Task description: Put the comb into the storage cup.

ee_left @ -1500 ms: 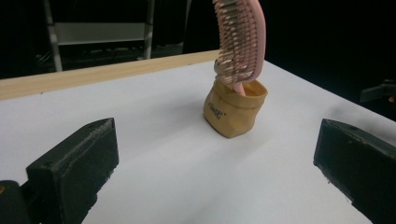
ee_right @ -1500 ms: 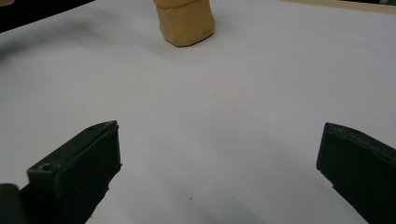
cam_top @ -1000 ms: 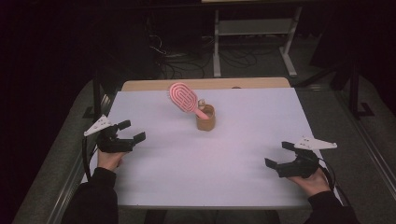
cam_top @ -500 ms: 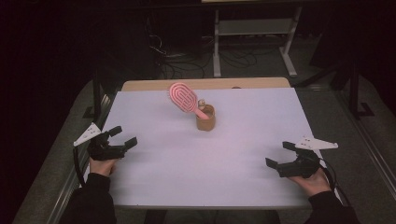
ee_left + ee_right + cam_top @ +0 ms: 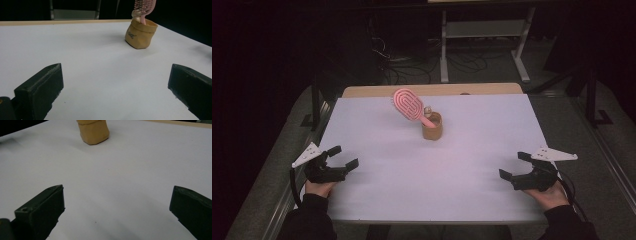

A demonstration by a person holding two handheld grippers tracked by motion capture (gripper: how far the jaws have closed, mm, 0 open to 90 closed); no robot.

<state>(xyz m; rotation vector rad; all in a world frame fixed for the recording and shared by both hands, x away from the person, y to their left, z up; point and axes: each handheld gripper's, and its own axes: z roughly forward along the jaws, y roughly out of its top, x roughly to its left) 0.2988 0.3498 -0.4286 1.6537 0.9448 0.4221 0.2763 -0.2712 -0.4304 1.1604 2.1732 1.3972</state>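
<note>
A tan pouch (image 5: 432, 127) stands upright near the far middle of the white table (image 5: 472, 165), a pink hairbrush (image 5: 408, 105) leaning out of it toward the left. The left gripper (image 5: 343, 157) and right gripper (image 5: 513, 165) rest at the near corners, well apart from the pouch, fingers spread wide and grasping nothing
</note>
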